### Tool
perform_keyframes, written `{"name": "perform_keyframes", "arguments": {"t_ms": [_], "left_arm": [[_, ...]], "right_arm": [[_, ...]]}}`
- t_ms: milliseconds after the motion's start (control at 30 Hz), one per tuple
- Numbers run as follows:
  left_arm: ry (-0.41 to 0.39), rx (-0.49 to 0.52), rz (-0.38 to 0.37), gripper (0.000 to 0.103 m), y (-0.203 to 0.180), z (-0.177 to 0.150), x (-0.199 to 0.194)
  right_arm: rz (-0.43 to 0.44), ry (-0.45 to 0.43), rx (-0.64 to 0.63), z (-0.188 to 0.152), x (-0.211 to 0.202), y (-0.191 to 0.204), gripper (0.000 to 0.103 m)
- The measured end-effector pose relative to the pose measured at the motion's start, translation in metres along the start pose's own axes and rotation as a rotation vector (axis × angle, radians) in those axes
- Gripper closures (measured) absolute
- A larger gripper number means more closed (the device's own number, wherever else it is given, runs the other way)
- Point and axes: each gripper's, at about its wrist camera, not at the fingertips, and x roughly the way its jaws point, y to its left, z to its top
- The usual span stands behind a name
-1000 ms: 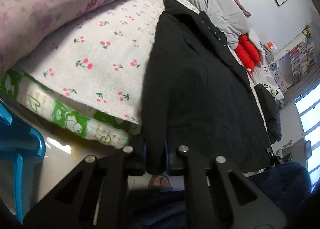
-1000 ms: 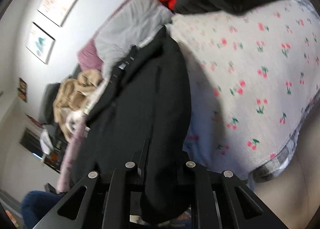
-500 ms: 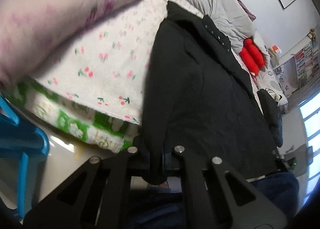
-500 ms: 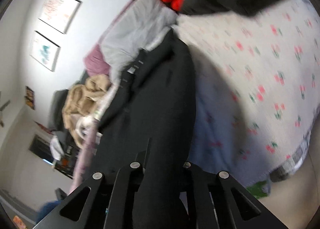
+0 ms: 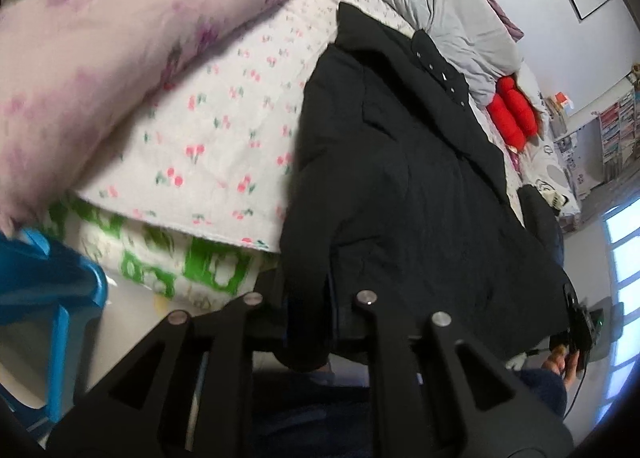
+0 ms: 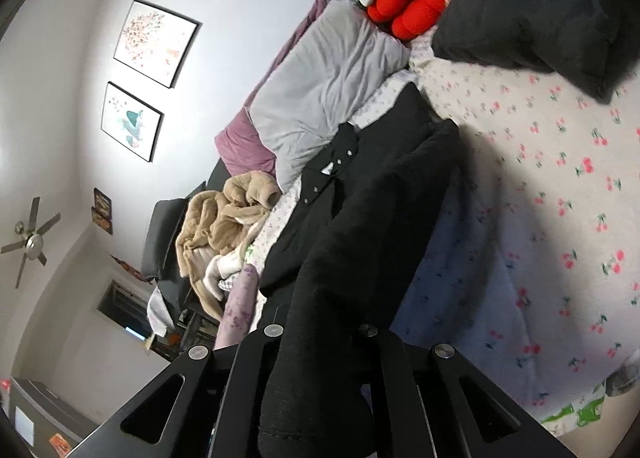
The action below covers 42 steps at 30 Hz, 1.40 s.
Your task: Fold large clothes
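Lifting the black coat's near hem off the cherry-print bed

Left gripper (image 5: 306, 298) pinches the coat (image 5: 420, 186) at its left near corner; right gripper (image 6: 320, 332) clamps a bunched fold (image 6: 360, 242). Keeping both at equal height and tension should carry the hem cleanly toward the far collar (image 6: 332, 162).

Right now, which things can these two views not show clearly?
- Left view: the black coat hem is hidden behind the left tongs.
- Right view: coat cloth covers the right tongs fingertips.
- Left view: the lilac floral quilt is blurred.
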Motion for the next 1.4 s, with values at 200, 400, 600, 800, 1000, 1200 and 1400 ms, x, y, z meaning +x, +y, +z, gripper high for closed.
{"name": "perform_keyframes", "arguments": {"t_ms": [200,400,600,800,1000,1200,1400], "left_arm": [[0.028,-0.078,-0.046,0.085,0.031,-0.020,0.008],[0.015,-0.049,-0.024,0.066,0.021,-0.028,0.005],[-0.013,-0.047,0.008,0.060,0.028,-0.038,0.000],[-0.061,0.030,0.065,0.074,0.003,-0.023,-0.014],[0.068,0.010,0.017,0.058,0.001,-0.002,0.027],[0.063,-0.025,-0.056,0.096,0.012,-0.018,0.031],[0.024,-0.057,-0.189,0.083,0.007,-0.005,0.018]], "right_arm": [[-0.012,0.018,-0.027,0.002,0.005,0.004,0.096],[-0.022,0.015,0.019,-0.008,0.002,-0.011,0.094],[-0.079,0.011,0.055,-0.022,-0.010,-0.036,0.093],[-0.165,0.023,0.090,-0.029,-0.014,-0.062,0.092],[-0.209,0.047,0.121,-0.040,-0.006,-0.081,0.090],[-0.230,0.082,0.142,-0.054,-0.003,-0.104,0.088],[-0.164,0.067,0.168,-0.049,-0.007,-0.101,0.095]]}}
